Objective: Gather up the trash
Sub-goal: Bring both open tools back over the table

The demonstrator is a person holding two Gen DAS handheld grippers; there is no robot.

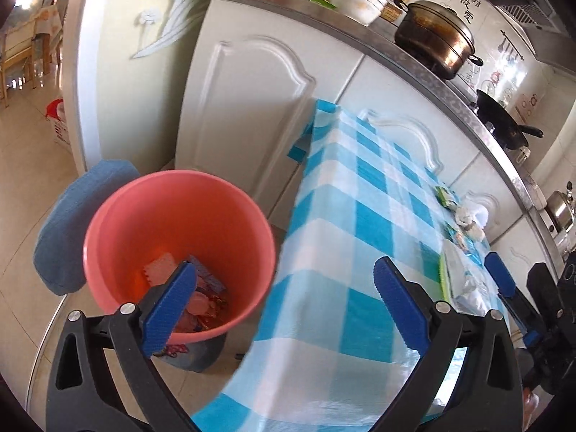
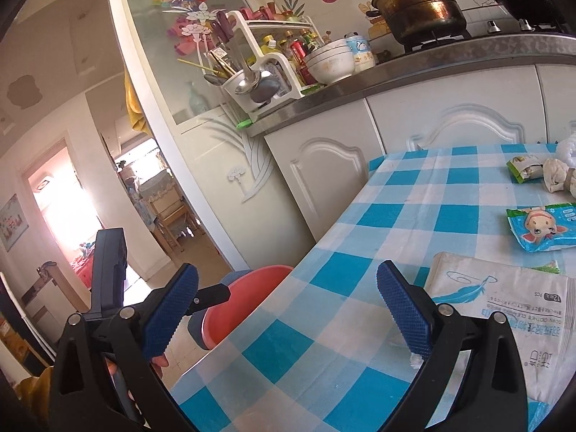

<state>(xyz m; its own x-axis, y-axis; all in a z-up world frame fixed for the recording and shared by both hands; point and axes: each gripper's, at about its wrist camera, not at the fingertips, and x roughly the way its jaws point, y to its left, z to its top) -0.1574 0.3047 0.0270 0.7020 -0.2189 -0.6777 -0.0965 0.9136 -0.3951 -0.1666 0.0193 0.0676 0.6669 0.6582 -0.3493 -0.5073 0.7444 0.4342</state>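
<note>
1. Hazard: the tissue pack is wide and soft; a grasp at one corner could let it sag and slip before it reaches the bucket.
2. Hazard: the bucket stands below the bench edge; a release made short of the rim would drop trash on the floor.
3. Right claw: released, empty. The pack lies just right of it; the wrappers lie farther back.
4. Left claw: released, empty, above the bucket and bench edge.

You have one pink bucket; two snack wrappers on the table — one green; one tissue pack; one steamer pot.
</note>
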